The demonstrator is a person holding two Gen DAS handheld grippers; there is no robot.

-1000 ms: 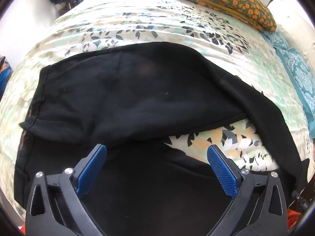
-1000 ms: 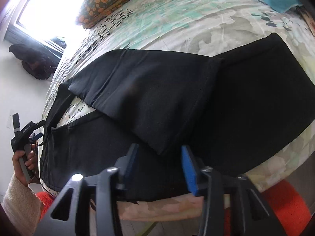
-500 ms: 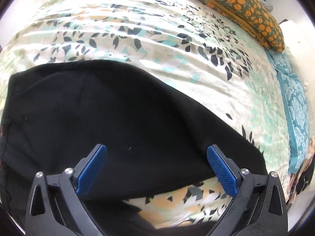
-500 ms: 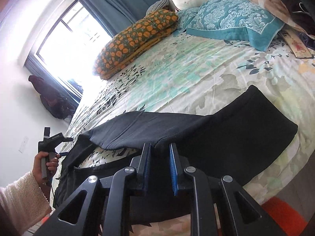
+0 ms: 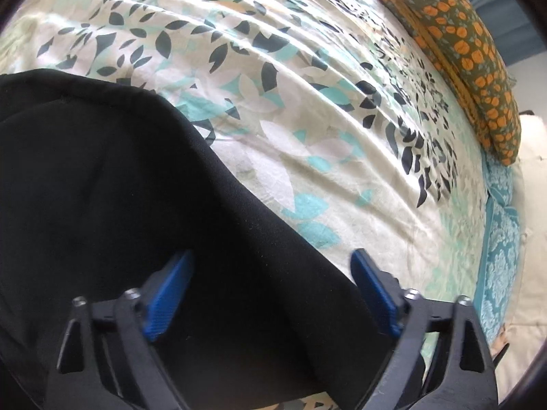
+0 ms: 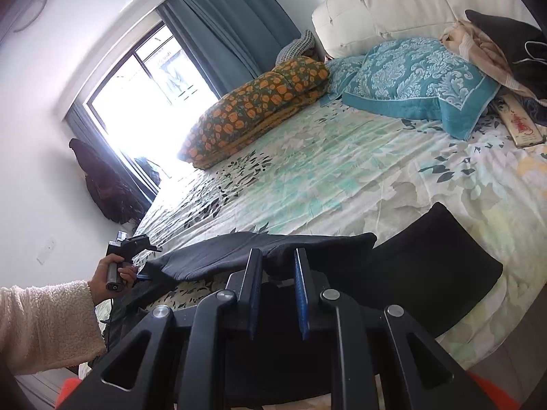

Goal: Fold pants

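Partway through a fold, black pants [image 6: 427, 273] lie across the near edge of a bed [image 6: 342, 177] covered in a leaf-print sheet. In the right wrist view, the right tool [image 6: 277, 264] has its blue pads nearly together around a raised ridge of the dark cloth, so it appears to be pinching the pants, though actual contact is hard to confirm. One leg is lifted and draped toward the left, where the left tool [image 6: 131, 244] sits in a hand with a fuzzy cream sleeve. In the left wrist view, the left tool [image 5: 273, 273] is spread wide and released, hovering over black fabric [image 5: 119, 205]. An orange patterned pillow [image 6: 253, 112] and a teal pillow [image 6: 417, 75] rest well apart from the pants. Judging by this, one fold is under way; the legs are not yet aligned, and the final compact folds remain.
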